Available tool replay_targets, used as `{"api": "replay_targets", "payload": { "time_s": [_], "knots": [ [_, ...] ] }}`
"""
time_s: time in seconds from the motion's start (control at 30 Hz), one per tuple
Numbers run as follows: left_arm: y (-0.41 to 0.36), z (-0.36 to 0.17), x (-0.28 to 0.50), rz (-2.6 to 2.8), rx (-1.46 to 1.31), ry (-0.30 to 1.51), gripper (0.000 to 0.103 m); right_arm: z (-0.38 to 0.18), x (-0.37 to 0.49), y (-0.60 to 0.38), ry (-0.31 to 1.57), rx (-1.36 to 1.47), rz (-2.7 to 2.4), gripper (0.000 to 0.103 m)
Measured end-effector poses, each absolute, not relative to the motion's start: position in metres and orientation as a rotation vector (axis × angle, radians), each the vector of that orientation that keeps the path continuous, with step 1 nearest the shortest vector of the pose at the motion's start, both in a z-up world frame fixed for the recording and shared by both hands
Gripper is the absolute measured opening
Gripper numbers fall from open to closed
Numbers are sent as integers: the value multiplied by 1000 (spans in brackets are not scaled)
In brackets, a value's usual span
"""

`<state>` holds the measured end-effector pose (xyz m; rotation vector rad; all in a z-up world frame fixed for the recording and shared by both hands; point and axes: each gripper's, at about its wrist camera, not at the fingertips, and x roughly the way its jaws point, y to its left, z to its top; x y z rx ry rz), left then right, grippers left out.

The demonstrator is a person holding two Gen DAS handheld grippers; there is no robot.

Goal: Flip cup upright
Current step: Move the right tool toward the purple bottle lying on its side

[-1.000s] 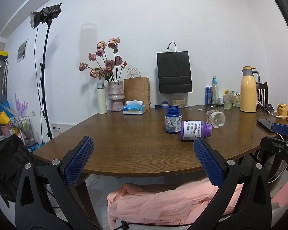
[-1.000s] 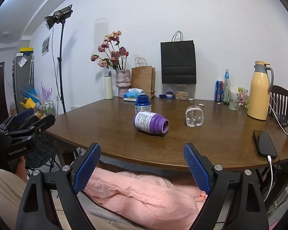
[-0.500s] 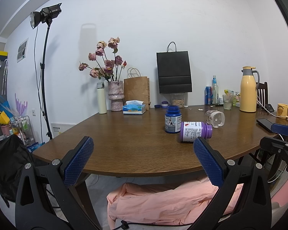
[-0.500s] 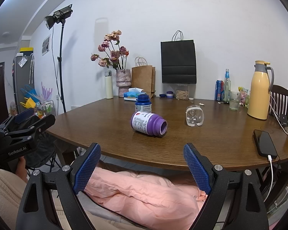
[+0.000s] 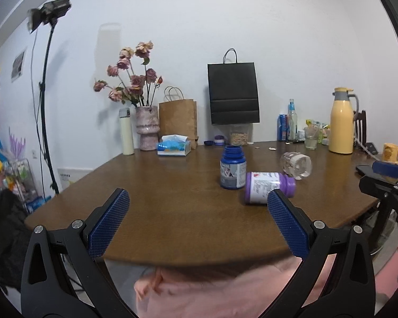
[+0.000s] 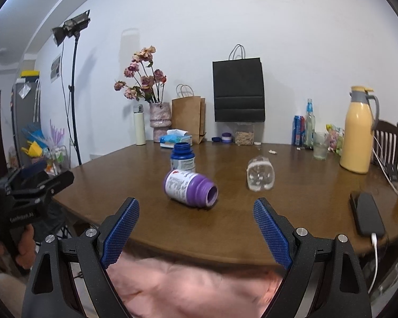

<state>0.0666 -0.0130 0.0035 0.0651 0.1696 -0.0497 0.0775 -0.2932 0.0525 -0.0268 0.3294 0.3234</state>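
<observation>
A clear glass cup [image 6: 260, 177] lies on its side on the brown wooden table [image 6: 291, 238], right of centre; in the left wrist view the cup [image 5: 296, 164] has its mouth turned to the right. A purple bottle [image 6: 189, 188] also lies on its side in front of an upright blue bottle [image 6: 183, 158]. My right gripper [image 6: 196, 206] is open at the table's near edge, just short of the purple bottle, with the cup further off to the right. My left gripper [image 5: 198, 198] is open too, with nothing in it, near the front edge and left of the purple bottle [image 5: 268, 190].
A black phone [image 6: 367, 217] on a white cable lies at the right edge. A yellow jug [image 6: 358, 135], a drinking glass [image 6: 320, 145], bottles, a tissue box [image 6: 176, 139], a vase [image 6: 159, 122] and paper bags line the back. Pink cloth [image 6: 193, 286] lies below the table edge.
Both grippers have moved a little forward over the table's near edge. In the right wrist view the purple bottle now sits lower and closer. The objects have not moved.
</observation>
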Motion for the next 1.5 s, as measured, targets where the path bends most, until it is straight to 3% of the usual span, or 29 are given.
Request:
{"api": "replay_targets", "payload": {
  "time_s": [0.23,0.4,0.67,0.73,0.83,1.1,1.27,1.5],
  "knots": [
    [-18,13,145,-200,1,374,103,63,142,-292,378,-63,400,92],
    [-25,15,196,-306,-53,515,103,50,213,-279,592,-109,509,92],
    [-51,6,245,-398,5,662,103,18,269,-240,735,-259,593,92],
    [-53,6,250,-404,15,672,102,13,275,-236,755,-259,618,77],
    [-54,3,258,-403,20,699,89,10,278,-232,765,-250,631,68],
    [-47,-7,278,-426,-8,803,42,11,243,-203,689,-339,811,68],
    [-40,-10,278,-388,0,810,33,9,242,-198,666,-346,845,68],
    [-24,-3,269,-289,22,751,33,6,250,-209,688,-252,799,73]
  ]
}}
